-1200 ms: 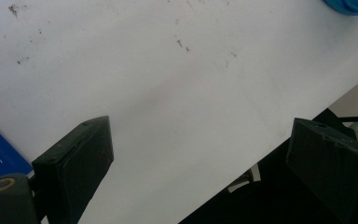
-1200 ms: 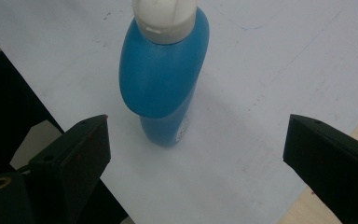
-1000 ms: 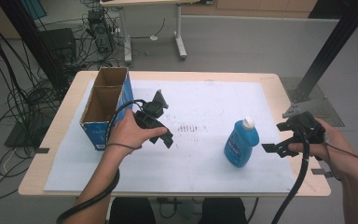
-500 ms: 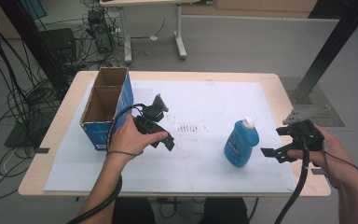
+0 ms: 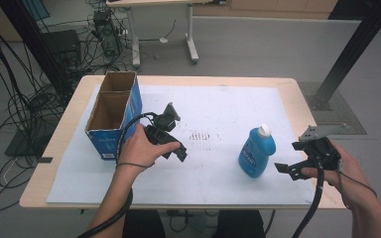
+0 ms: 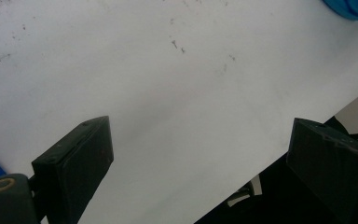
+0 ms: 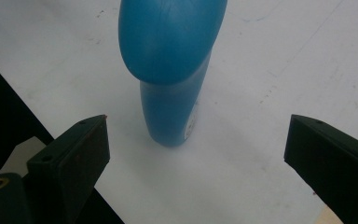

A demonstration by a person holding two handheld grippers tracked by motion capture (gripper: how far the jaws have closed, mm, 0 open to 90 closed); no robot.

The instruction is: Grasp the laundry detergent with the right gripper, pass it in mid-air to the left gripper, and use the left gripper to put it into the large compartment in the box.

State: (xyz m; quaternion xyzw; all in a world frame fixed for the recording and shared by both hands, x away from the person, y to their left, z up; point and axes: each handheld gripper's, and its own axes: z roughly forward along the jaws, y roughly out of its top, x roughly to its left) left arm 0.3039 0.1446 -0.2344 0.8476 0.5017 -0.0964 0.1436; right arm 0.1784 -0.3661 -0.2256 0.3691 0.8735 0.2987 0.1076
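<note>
A blue bottle (image 5: 255, 154) with a white cap stands upright on the white paper sheet (image 5: 213, 114), right of centre. My right gripper (image 5: 288, 157) hovers just right of it, open. In the right gripper view the blue bottle (image 7: 175, 70) stands ahead of my right gripper (image 7: 198, 140), beyond its wide-apart jaws and apart from them. My left gripper (image 5: 177, 133) is held over the middle-left of the sheet, open with nothing in it. In the left gripper view my left gripper (image 6: 198, 140) looks across bare paper, and the bottle (image 6: 349, 7) shows as a sliver at the top right.
An open cardboard box (image 5: 110, 115) with blue sides stands at the left of the table (image 5: 287, 89), close behind the left hand. Cables, a desk leg and a black post fill the floor beyond the far edge.
The right gripper has dropped back toward the table's front edge and edged left, nearer the bottle's base. The left gripper has barely shifted. The bottle has not moved.
</note>
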